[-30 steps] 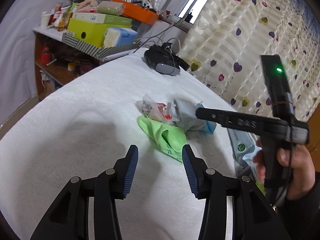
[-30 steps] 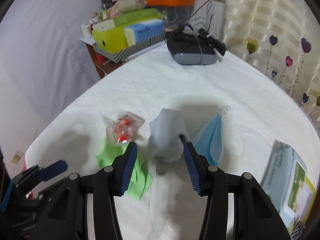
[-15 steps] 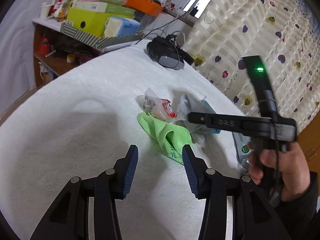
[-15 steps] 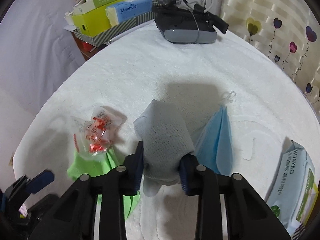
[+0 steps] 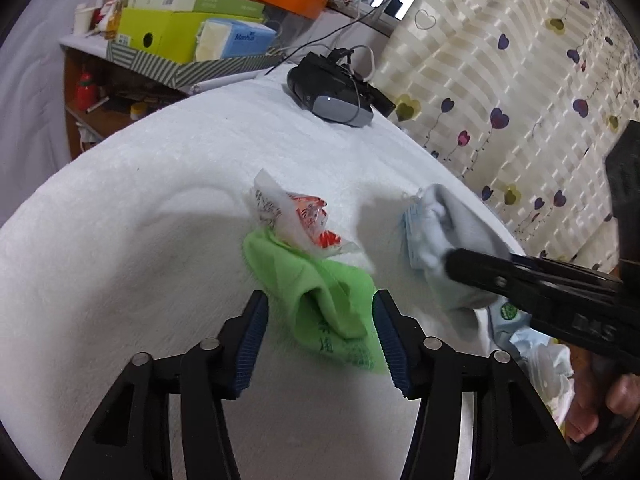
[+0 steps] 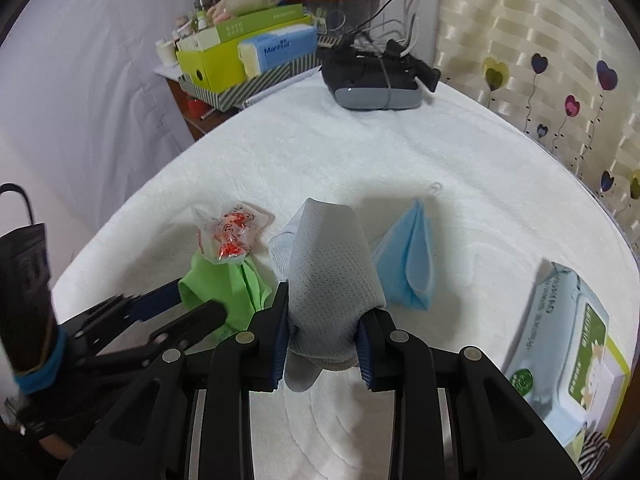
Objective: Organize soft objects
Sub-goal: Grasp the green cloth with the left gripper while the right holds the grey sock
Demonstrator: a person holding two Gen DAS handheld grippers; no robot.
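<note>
So the right gripper [image 6: 322, 344] is clamped on a grey sock [image 6: 332, 276], low in the middle of the right wrist view. Its 2 blue pads squeeze the sock from both sides; the jaws have just been closing, with the sock between them. The toe end sticks up and away from the camera, and a bit of fabric hangs below the pads. In the left wrist view the same sock sits at the right of the frame, pinched in the black fingers there.

The left gripper [image 5: 318, 332] has its jaws wide apart and they have just been opening a little more. A green cloth [image 5: 320, 292] lies on the white towel-covered surface [image 5: 140, 240], with its near end between the 2 pads at lower centre of that view. The pads don't press on it as far as I can see.

A crinkly clear packet with red print [image 6: 228, 232] rests on the far edge of the green cloth, left of centre in the right wrist view. A folded blue face mask [image 6: 410, 264] lies just right of the sock, and a pack of wet wipes [image 6: 560, 336] is at the lower right edge.

At the top of both views there's a dark headset with cables [image 6: 376, 84], plus a shelf stacked with a lime-green box [image 6: 208, 64] and a blue tissue pack [image 6: 280, 50].
</note>
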